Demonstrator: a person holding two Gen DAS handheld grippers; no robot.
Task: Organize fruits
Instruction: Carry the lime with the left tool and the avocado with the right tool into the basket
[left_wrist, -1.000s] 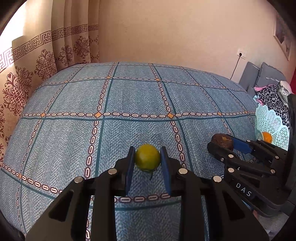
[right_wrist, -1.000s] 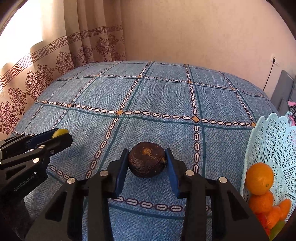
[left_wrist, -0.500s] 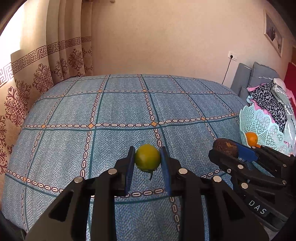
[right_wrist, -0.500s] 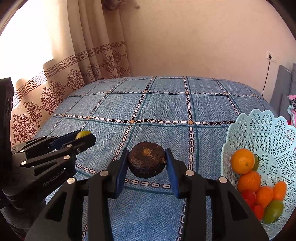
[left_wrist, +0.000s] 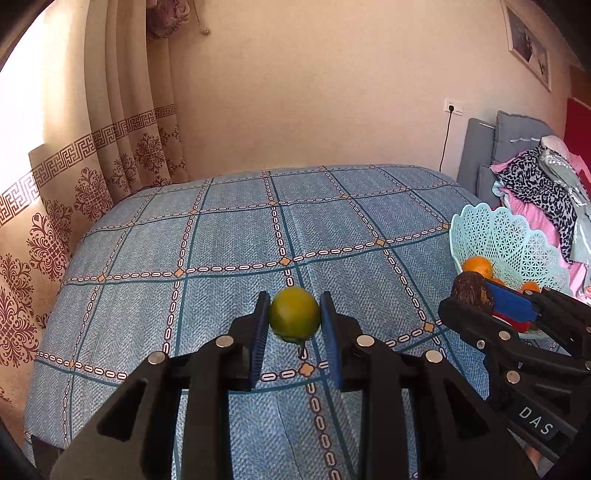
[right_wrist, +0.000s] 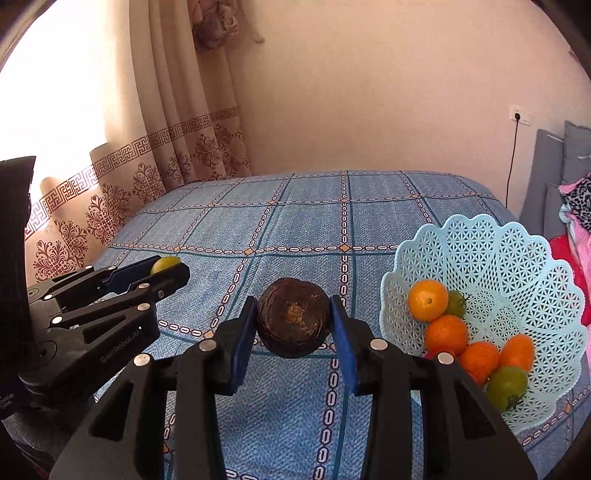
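Both grippers had risen and swung toward the basket (right_wrist: 491, 258) since a second earlier, so that more wall and curtain showed above the bed (left_wrist: 229, 258) and the whole basket had come into the right wrist view. The left gripper (left_wrist: 294, 317) was clenched on a green fruit (left_wrist: 294, 314), its blue pads pressed against both sides, and held it clear above the blue checked bedspread. A short stalk hung under the fruit. The right gripper (right_wrist: 293, 319) was clamped on a dark brown fruit (right_wrist: 293, 317) with a rough, wrinkled skin, also held off the bedspread and just left of the basket. In the left wrist view the right gripper (left_wrist: 471, 295) reached in from the right with the brown fruit (left_wrist: 471, 291) in front of the basket (left_wrist: 509, 240). The pale blue lattice basket stood on the bed's right side and held an orange (right_wrist: 427, 300), several more orange fruits and two green tomatoes (right_wrist: 506, 384). A patterned curtain (right_wrist: 122, 192) hung on the left, and clothes (left_wrist: 543, 188) lay piled beyond the basket.
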